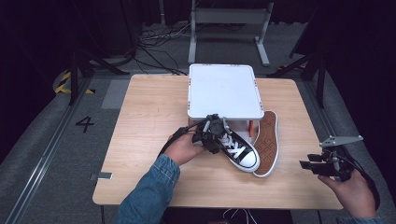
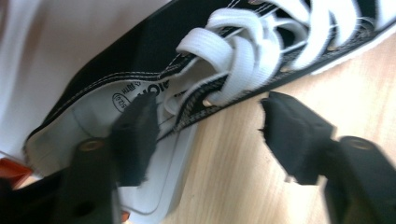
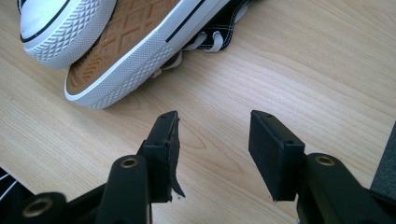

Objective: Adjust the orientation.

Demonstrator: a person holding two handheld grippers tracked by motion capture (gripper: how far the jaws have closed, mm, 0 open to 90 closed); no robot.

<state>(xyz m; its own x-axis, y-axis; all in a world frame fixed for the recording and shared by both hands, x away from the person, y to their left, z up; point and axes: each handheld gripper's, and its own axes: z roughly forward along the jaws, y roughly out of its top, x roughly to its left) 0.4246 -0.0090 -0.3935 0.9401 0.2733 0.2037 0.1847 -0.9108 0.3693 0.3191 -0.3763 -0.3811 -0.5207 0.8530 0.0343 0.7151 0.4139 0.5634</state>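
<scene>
A black canvas sneaker (image 1: 239,153) with white laces (image 2: 243,51) stands upright on the wooden table (image 1: 149,116), toe toward the front right. A second sneaker (image 1: 267,144) lies on its side just right of it, its brown sole (image 3: 126,42) showing. My left gripper (image 1: 215,139) is at the upright sneaker's (image 2: 140,51) heel opening. It (image 2: 210,123) is open, one jaw inside the collar and the other over bare table, with the shoe's side wall between them untouched. My right gripper (image 1: 312,164) hangs open near the table's right front edge. Nothing lies between the pads of this gripper (image 3: 212,137).
A white flat-topped box (image 1: 224,91) with orange fittings stands at the back middle of the table, right behind the two shoes. A metal frame (image 1: 229,18) stands on the floor beyond. A small grey tab (image 1: 102,176) sticks out at the table's front left edge.
</scene>
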